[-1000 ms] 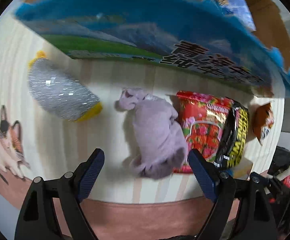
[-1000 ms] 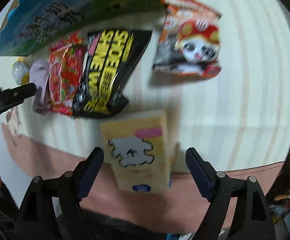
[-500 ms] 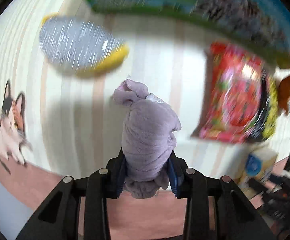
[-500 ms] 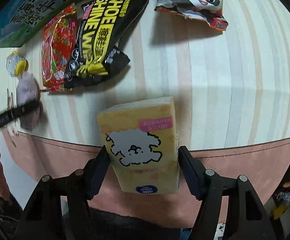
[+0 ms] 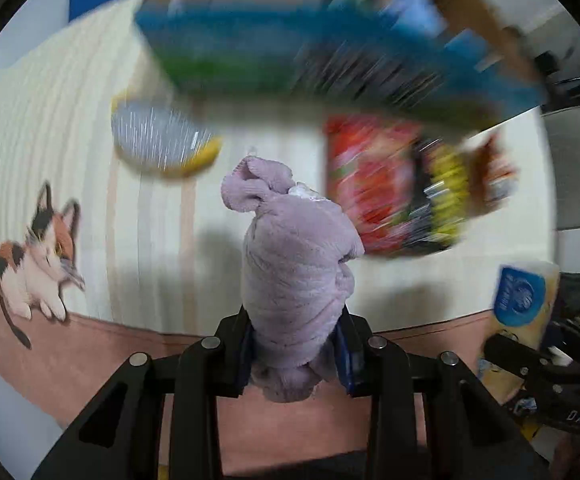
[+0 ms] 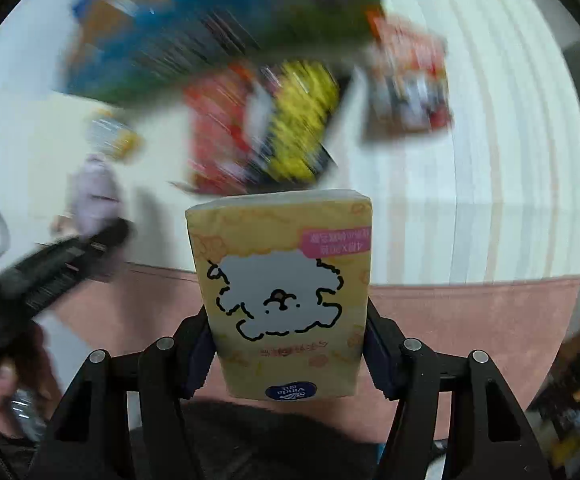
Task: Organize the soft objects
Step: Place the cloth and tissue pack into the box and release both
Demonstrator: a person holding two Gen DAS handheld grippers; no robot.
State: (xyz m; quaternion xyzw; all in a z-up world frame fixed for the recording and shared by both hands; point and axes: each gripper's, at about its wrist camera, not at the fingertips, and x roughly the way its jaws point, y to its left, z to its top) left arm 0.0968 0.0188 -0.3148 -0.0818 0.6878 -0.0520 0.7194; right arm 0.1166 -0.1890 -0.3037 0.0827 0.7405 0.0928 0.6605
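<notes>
Fingers of the left gripper (image 5: 296,354) pinch the plush (image 5: 296,272), the right gripper's (image 6: 288,354) clamp the tissue pack (image 6: 284,292), both lifted; the packets (image 6: 266,128) at upper centre lie unsorted on the tabletop (image 6: 490,200).

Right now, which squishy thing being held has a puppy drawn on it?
The yellow tissue pack in the right tool. It has a white fluffy dog outlined in black; the lilac plush cloth in the left tool is plain.
</notes>
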